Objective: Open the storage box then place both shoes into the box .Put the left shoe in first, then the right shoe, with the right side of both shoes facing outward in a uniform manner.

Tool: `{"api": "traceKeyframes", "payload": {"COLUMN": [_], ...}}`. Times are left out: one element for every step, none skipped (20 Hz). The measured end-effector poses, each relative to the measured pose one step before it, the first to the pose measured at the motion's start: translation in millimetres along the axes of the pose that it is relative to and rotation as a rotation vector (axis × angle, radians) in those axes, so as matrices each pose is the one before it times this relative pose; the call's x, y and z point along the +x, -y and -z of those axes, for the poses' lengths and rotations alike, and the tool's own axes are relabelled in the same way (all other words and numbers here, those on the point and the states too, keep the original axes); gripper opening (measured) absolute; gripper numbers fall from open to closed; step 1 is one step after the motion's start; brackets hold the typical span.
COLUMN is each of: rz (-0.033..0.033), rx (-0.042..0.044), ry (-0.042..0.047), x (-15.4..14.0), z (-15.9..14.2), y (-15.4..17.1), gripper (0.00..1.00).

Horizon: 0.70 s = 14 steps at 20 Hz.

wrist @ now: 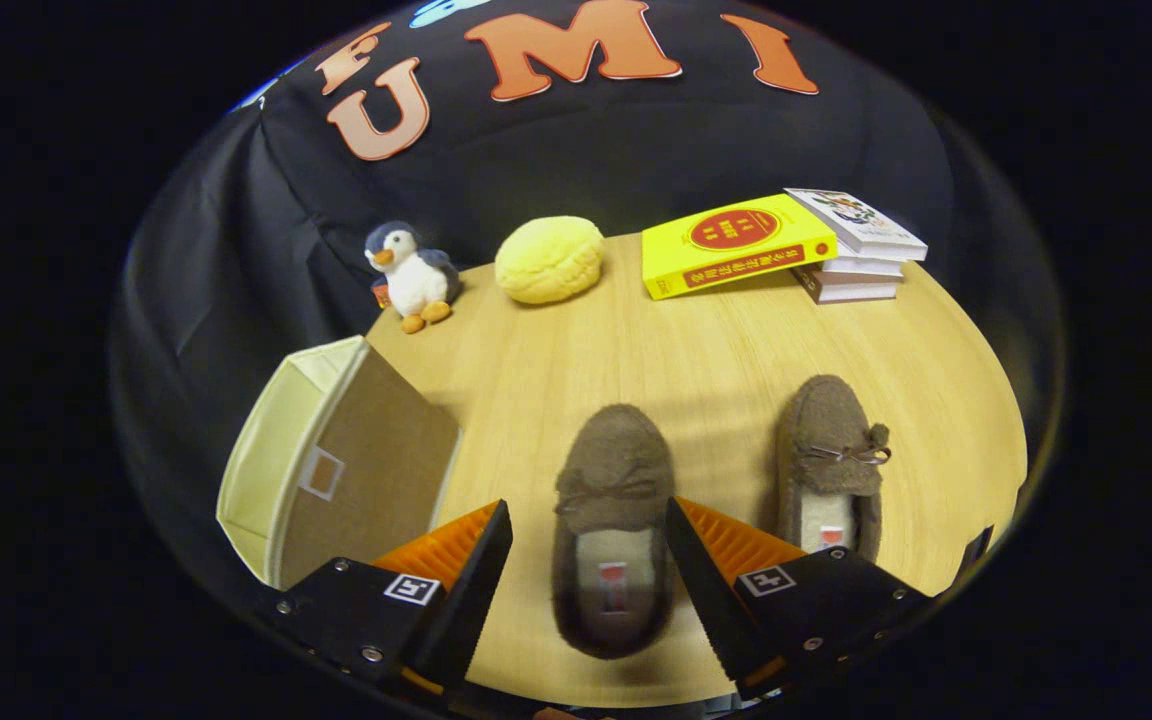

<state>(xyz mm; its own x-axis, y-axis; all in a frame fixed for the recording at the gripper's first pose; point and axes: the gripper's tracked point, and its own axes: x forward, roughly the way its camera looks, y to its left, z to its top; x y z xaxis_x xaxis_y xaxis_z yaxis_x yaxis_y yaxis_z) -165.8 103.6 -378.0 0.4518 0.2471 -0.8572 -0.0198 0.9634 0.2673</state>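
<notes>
Left shoe [612, 520] lies on the tabletop [716, 340] between the spread fingers of the hand-held gripper [588, 570], ungrasped; storage box [336, 460] stands open alongside; judged next: close on the shoe, then lift.

The hand-held gripper [588, 520] carries square black-and-white tags, silver screws and ridged finger faces.
</notes>
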Motion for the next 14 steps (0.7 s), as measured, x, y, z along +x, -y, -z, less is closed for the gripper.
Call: {"api": "traceKeyframes", "payload": {"rz": [0.01104, 0.00493, 0.00712, 0.00910, -0.00331, -0.00746, 0.00274, 0.01323, 0.01825, 0.00463, -0.00295, -0.00304, 0.00152, -0.00584], "rx": [-0.01780, -0.02124, -0.02129, -0.01522, -0.00947, -0.00325, -0.00148, -0.00346, 0.00030, 0.00558, 0.01014, 0.01132, 0.00942, 0.00565], "ry": [-0.01374, -0.01457, -0.01159, -0.00662, -0.01007, -0.00805, 0.00428, 0.01223, 0.01223, 0.00333, -0.00565, -0.00332, 0.00287, 0.00321], "x": [2.83, 1.69, 3.19, 4.19, 6.31, 5.33, 5.57, 6.25, 6.93, 7.88, 7.26, 5.68, 4.81, 2.37], "z": [8.38, 7.42, 7.77, 5.19, 3.75, 3.36, -1.02, -2.84, -3.29, -1.87, -2.25, 0.91, -1.60, -1.54], "y": [6.56, 4.85, 5.28, 4.86, 0.35, -0.49, 0.97, 4.50, 4.61, 2.22, -0.16, 0.29, 0.47, -1.45], "gripper": [0.92, 0.91, 0.91, 0.90, 0.90, 0.88, 0.87, 0.84, 0.84, 0.82, 0.81, 0.75, 0.71, 0.61]}}
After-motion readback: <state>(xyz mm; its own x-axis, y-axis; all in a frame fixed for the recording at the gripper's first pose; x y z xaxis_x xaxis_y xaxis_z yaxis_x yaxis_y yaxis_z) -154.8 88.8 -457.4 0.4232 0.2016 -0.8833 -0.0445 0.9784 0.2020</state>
